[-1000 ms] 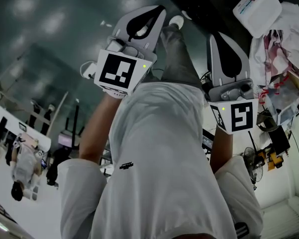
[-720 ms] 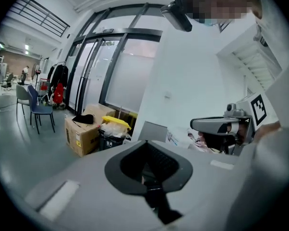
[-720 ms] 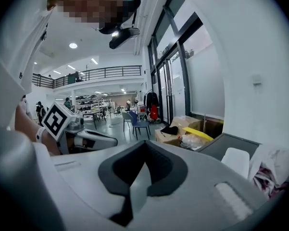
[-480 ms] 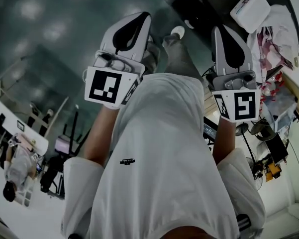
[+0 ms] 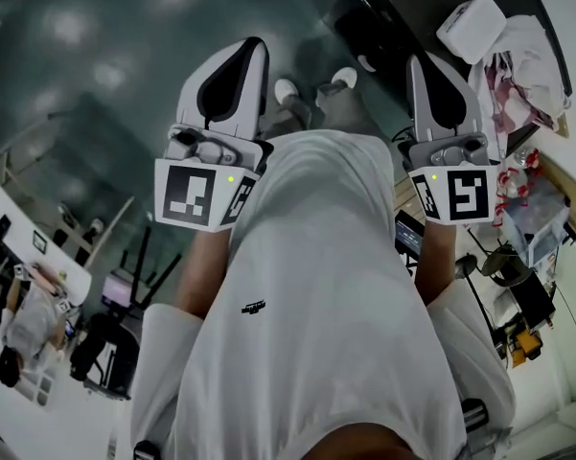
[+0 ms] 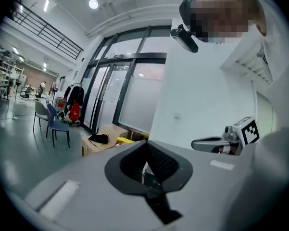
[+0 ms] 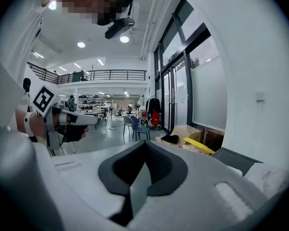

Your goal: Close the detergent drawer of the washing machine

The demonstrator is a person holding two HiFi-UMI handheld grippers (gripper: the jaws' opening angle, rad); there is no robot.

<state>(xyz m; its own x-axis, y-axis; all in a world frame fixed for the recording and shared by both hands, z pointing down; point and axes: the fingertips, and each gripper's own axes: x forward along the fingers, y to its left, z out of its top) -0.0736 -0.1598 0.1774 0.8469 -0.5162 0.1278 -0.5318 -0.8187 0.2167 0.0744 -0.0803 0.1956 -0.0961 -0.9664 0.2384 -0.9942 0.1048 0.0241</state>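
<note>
People (image 5: 24, 329) stood at the far left of the head view, on a pale floor well away from the wearer of the camera. Next came the left gripper (image 5: 247, 51), held up in front of the wearer's white shirt (image 5: 307, 286), with its marker cube facing the camera. In the left gripper view its fingers (image 6: 166, 165) were closed tip to tip with nothing between them. Beyond them were a blue chair (image 6: 57, 125) and cardboard boxes (image 6: 108, 134) near a glass wall.

Two white shoes (image 5: 289, 90) showed on the dark glossy floor (image 5: 86, 75) between the two grippers. The right gripper (image 5: 425, 63) was held about level with the left one and well apart from it, also pointing away from the body. In the right gripper view its fingers (image 7: 161, 170) were likewise pressed together and held nothing.

At the far right of the head view, a white box (image 5: 477, 27) lay just beside a heap of cloth (image 5: 537, 65). The detergent drawer appeared in none of the three views.
</note>
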